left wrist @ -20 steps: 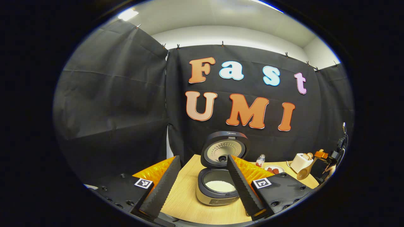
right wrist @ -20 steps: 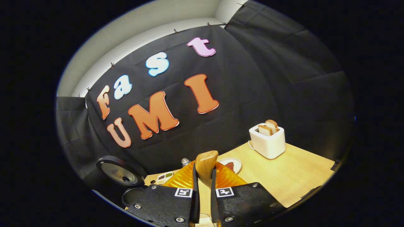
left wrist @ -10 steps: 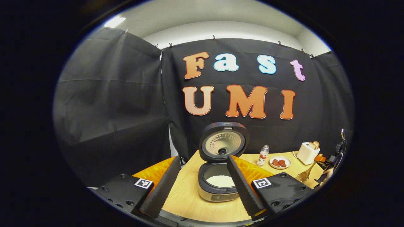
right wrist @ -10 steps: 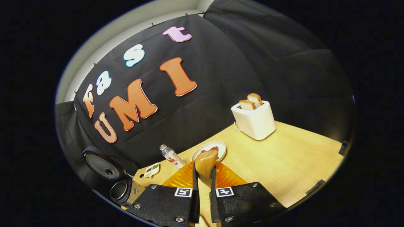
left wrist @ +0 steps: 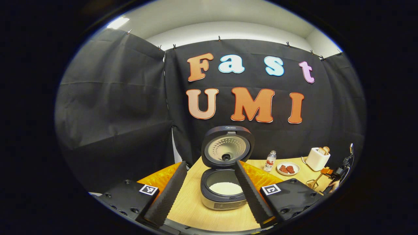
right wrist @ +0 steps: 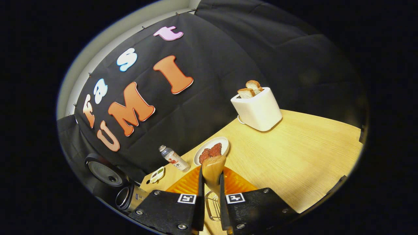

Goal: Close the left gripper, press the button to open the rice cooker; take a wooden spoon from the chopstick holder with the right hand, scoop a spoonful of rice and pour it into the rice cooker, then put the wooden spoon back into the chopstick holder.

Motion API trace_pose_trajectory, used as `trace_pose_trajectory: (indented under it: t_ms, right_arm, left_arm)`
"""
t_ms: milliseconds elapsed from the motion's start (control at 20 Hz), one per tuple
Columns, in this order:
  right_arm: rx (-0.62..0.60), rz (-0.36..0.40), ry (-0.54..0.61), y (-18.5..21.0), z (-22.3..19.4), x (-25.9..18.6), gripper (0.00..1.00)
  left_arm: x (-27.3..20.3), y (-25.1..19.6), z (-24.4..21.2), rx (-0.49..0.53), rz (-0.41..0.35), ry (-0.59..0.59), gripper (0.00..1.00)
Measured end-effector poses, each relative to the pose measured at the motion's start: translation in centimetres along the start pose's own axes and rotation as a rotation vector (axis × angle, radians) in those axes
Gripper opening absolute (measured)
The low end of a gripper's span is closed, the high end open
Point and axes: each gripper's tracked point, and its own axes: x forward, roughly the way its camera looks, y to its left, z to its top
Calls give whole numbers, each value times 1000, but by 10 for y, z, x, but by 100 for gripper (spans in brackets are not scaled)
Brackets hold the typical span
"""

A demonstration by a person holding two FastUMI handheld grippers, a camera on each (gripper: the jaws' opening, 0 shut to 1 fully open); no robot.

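My right tongs (right wrist: 211, 199) are closed on the wooden spoon (right wrist: 213, 169), its bowl standing up between my fingers, just above the wire chopstick holder (right wrist: 214, 205) on the counter (right wrist: 294, 156). My left tongs (left wrist: 209, 192) hang wide apart and empty, framing the rice cooker (left wrist: 223, 192), whose lid (left wrist: 227, 147) stands open with white rice (left wrist: 225, 188) in the pot. Beyond it on the counter sit a small bottle (left wrist: 269, 161), a plate of red pieces (left wrist: 288, 168) and a white toaster (left wrist: 317, 158) with bread.
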Motion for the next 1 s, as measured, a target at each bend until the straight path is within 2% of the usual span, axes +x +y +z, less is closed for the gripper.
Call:
trace_pose_trajectory:
  t_ms: [50,100,150,300,350,400,450,500,550,800,1000]
  right_arm:
    - [3,-30,10,-9,1,1,23]
    - [-1,-57,15,-18,1,1,18]
    - [-1,-65,21,-23,3,-2,33]
    - [-34,-122,20,-35,14,-12,52]
    - [-60,-138,11,-36,22,-16,66]
    - [-86,-150,-3,-35,33,-23,71]
    - [-112,-154,-16,-31,44,-30,83]
    - [-141,-162,-30,-27,55,-35,78]
    - [-172,-163,-51,-20,67,-43,94]
    - [-336,-175,-153,24,131,-88,94]
    - [-398,-144,-215,74,175,-129,95]
  left_arm:
    - [1,0,-1,-5,-2,2,100]
    - [2,0,0,-10,-5,3,100]
    - [2,0,-1,-12,-8,3,100]
    - [2,4,2,-19,-13,-2,100]
    - [3,5,4,-24,-16,-5,100]
    - [2,8,7,-28,-19,-8,100]
    - [3,9,9,-33,-22,-11,100]
    - [3,10,12,-37,-28,-15,100]
    - [4,11,16,-42,-37,-18,100]
    - [17,14,42,-70,-75,-44,100]
    - [42,7,74,-53,-118,-84,100]
